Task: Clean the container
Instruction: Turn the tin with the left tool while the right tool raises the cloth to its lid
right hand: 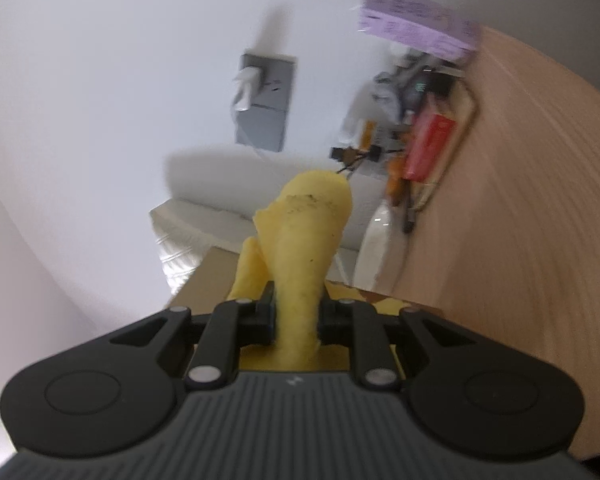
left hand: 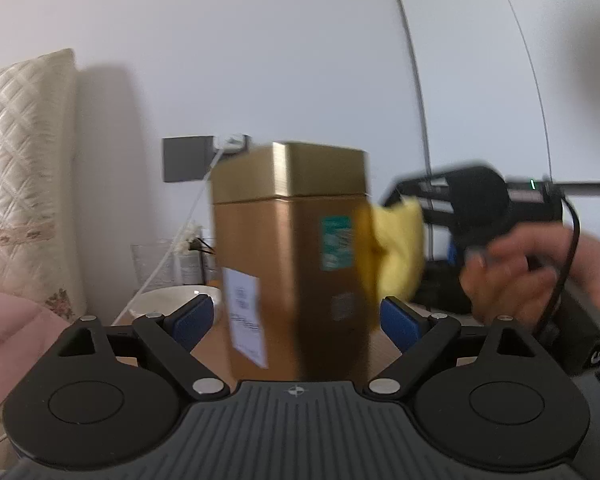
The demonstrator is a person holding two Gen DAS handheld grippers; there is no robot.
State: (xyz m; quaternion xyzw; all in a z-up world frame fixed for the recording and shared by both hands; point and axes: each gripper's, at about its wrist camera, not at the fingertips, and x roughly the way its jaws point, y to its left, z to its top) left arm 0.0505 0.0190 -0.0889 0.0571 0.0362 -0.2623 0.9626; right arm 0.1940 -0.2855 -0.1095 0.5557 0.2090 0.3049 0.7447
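A tall gold tin (left hand: 296, 260) with a brushed lid, a white label and a teal sticker stands between the blue pads of my left gripper (left hand: 296, 322). The jaws are spread wide, with a gap on each side of the tin, so the left gripper is open. The tin's base is hidden behind the gripper body. On the right, a hand (left hand: 520, 276) holds my right gripper (left hand: 400, 204), which is shut on a yellow cloth (left hand: 400, 244) that lies against the tin's right side. In the right wrist view the smudged cloth (right hand: 300, 248) sticks out of the shut right gripper (right hand: 298, 320) above the tin (right hand: 212, 280).
A white bowl (left hand: 172, 300) and a glass vase (left hand: 152, 264) sit behind the tin on the wooden table (right hand: 520, 220). A quilted headboard (left hand: 20, 160) is at the left. A grey wall socket (left hand: 186, 158) holds a charger. A purple box (right hand: 416, 20) and a cluttered basket (right hand: 428, 128) stand further along.
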